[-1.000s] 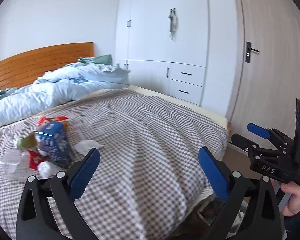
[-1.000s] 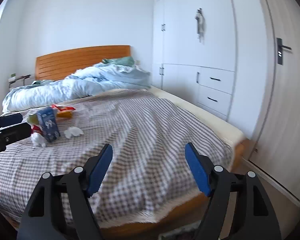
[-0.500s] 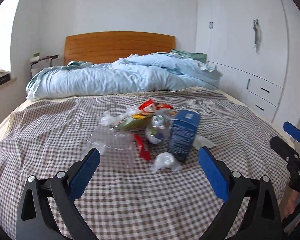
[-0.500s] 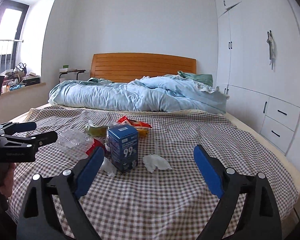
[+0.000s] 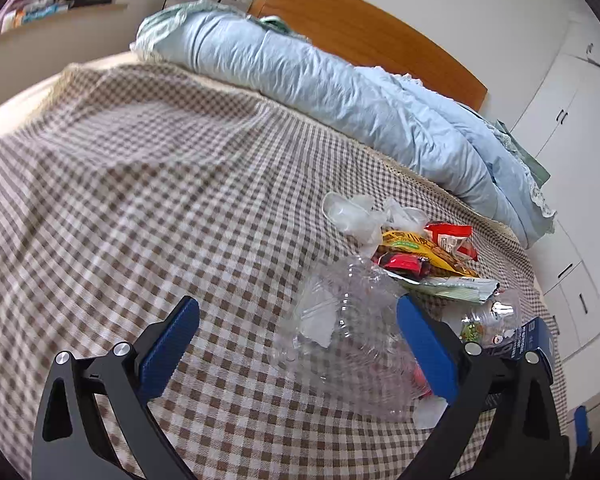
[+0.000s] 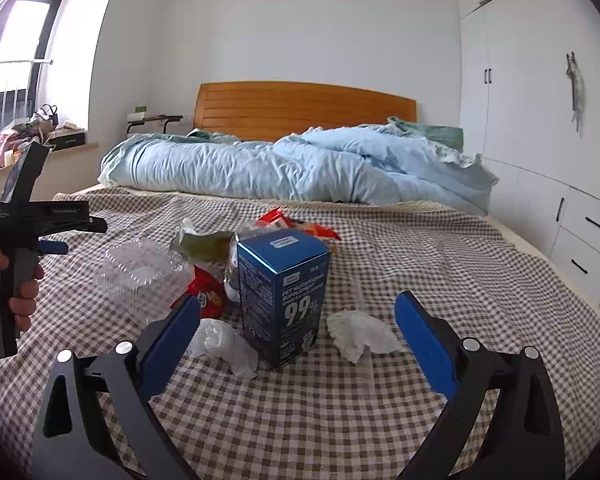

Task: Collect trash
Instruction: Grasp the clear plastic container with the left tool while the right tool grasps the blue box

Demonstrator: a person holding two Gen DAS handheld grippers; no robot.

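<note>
Blue box [image 6: 282, 296] upright — checked bedspread [image 6: 420, 264].

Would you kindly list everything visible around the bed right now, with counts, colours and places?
Blue box: 1, upright, mid-bed.
Clear plastic container: 1, left of box.
Tissues: 2, white, either side of box front.
Snack wrappers: several, red, yellow, green, behind box.
Plastic bottle: 1, clear, lying beside box.
Checked sheet: 1, brown-white.
Duvet: 1, light blue, by headboard, wooden.
Wardrobe: white, right.
Left tool: open, over container.
Right tool: open, facing box.
Hand: 1, holding left tool.
</note>
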